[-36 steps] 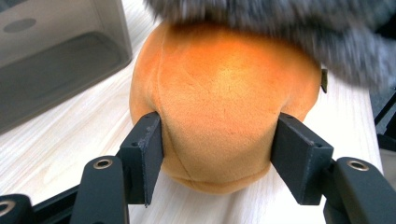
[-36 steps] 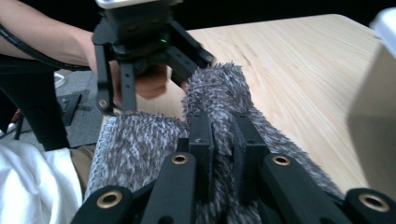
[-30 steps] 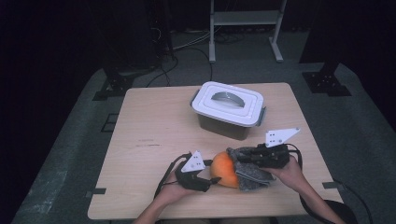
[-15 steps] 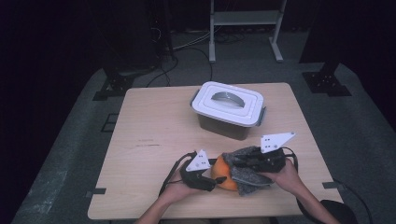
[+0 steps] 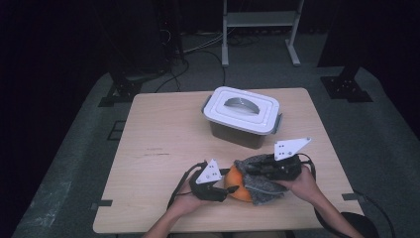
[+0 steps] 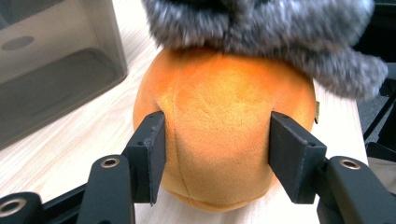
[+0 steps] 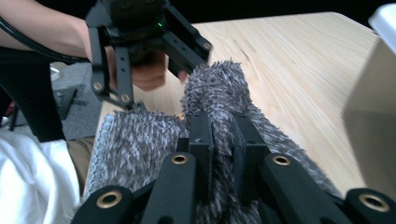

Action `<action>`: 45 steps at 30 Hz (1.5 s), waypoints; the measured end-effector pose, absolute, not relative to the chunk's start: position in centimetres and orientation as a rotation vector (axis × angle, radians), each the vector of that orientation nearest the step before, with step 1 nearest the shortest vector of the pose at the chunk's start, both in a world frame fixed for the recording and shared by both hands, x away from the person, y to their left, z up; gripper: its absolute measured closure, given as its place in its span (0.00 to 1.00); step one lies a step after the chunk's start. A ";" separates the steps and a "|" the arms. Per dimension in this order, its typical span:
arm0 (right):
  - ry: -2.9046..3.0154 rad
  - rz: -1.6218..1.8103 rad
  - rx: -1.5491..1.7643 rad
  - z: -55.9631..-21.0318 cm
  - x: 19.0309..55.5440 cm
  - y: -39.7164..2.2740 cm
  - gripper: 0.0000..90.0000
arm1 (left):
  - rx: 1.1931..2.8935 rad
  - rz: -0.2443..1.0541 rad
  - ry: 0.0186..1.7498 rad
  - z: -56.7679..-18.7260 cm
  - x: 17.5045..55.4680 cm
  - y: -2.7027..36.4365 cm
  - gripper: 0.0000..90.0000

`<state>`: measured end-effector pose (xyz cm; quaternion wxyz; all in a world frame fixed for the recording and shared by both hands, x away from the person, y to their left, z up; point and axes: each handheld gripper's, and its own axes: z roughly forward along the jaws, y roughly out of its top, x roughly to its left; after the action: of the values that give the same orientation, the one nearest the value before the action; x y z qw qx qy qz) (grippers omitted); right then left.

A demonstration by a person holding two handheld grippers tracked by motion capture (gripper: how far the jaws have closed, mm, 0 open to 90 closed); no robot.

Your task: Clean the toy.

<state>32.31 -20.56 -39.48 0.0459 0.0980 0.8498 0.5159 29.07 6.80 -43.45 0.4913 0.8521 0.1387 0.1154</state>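
Working from the left, the left claw point(image 5: 224, 189) has just been closing and is now pressed on both flanks of the round orange plush ball point(image 6: 224, 121), which lies on the pale wooden tabletop point(image 5: 163, 134) near its front edge. Over the ball's right side a shaggy grey knitted cover point(image 5: 262, 183) is draped, pinched tight by the right claw point(image 7: 223, 140). Dressing or stripping cannot be told, possibly midway. Behind, well apart, a lidded white-topped plastic box point(image 5: 242, 116) is set; nothing is blocked.
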 end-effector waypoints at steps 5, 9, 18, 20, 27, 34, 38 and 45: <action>2.596 1.560 0.328 -39.4 32.2 -21.3 0.88 | 2.069 0.292 0.322 -43.2 28.9 6.4 0.46; 2.591 1.588 0.287 -39.3 32.3 -19.9 0.88 | 2.095 0.320 0.292 -42.8 28.8 5.9 0.46; 2.574 1.602 0.331 -39.5 33.0 -20.7 0.88 | 2.092 0.303 0.338 -43.6 28.9 7.6 0.47; 2.577 1.601 0.370 -39.8 32.9 -21.6 0.88 | 2.083 0.286 0.344 -43.7 28.8 8.0 0.46; 2.632 1.643 0.330 -41.0 32.1 -21.5 0.88 | 2.037 0.209 0.366 -42.8 29.3 7.9 0.20; 2.653 1.596 0.287 -40.6 31.8 -20.6 0.88 | 2.096 0.165 0.348 -44.3 29.3 6.7 0.27; 2.639 1.616 0.264 -40.5 31.9 -19.0 0.88 | 2.117 0.224 0.322 -43.8 29.0 6.4 0.33; 2.626 1.598 0.260 -40.1 32.1 -18.6 0.88 | 2.097 0.300 0.333 -43.5 28.9 7.1 0.43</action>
<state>32.08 -18.60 -40.05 0.0285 0.0843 0.8508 0.5178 28.88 7.06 -43.46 0.4782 0.8588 0.1365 0.1230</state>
